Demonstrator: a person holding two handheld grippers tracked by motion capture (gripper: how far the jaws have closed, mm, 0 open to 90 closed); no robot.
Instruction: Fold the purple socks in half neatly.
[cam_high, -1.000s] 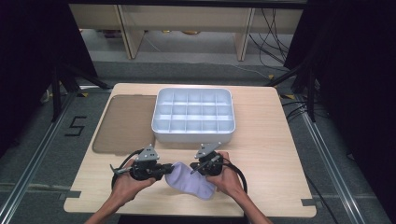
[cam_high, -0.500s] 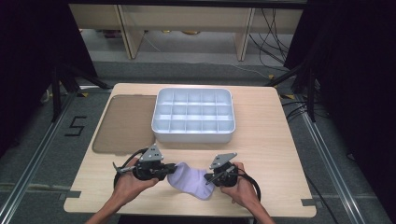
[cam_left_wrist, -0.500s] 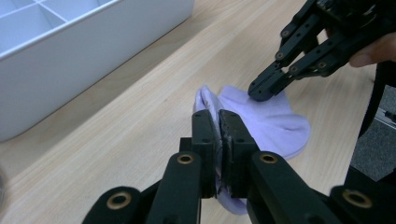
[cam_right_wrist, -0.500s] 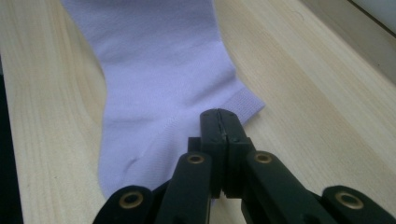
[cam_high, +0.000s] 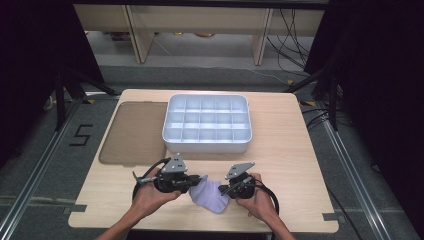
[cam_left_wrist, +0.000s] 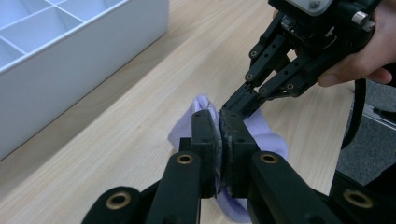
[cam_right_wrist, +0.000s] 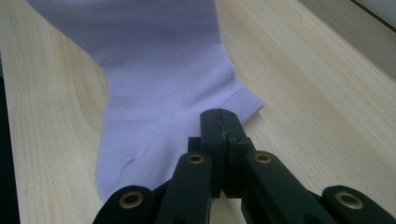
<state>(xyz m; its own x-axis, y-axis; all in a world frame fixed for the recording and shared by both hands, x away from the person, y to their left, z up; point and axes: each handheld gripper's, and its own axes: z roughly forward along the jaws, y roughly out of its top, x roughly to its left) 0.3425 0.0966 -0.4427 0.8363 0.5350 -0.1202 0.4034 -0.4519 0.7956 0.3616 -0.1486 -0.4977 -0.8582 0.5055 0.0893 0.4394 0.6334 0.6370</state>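
A pale lavender sock (cam_high: 210, 194) lies on the wooden table (cam_high: 300, 165) near its front edge, between my two grippers. My left gripper (cam_high: 192, 182) is at the sock's left end, and in its own view the jaws (cam_left_wrist: 218, 126) are shut with sock fabric (cam_left_wrist: 266, 135) pinched between them. My right gripper (cam_high: 223, 190) is at the sock's right side. Its jaws (cam_right_wrist: 219, 116) are shut at the ribbed cuff edge of the sock (cam_right_wrist: 159, 70). In the left gripper view, the right gripper (cam_left_wrist: 238, 103) meets the sock just beyond my left jaws.
A white divided tray (cam_high: 207, 146) with empty compartments stands at the middle of the table; its wall (cam_left_wrist: 70, 70) is close on the left. A brown mat (cam_high: 132, 132) lies left of the tray. Bare wood lies right of the hands.
My right gripper has drawn away to the right and a little nearer the front edge. The left gripper shifted slightly right. The sock is now spread out between them.
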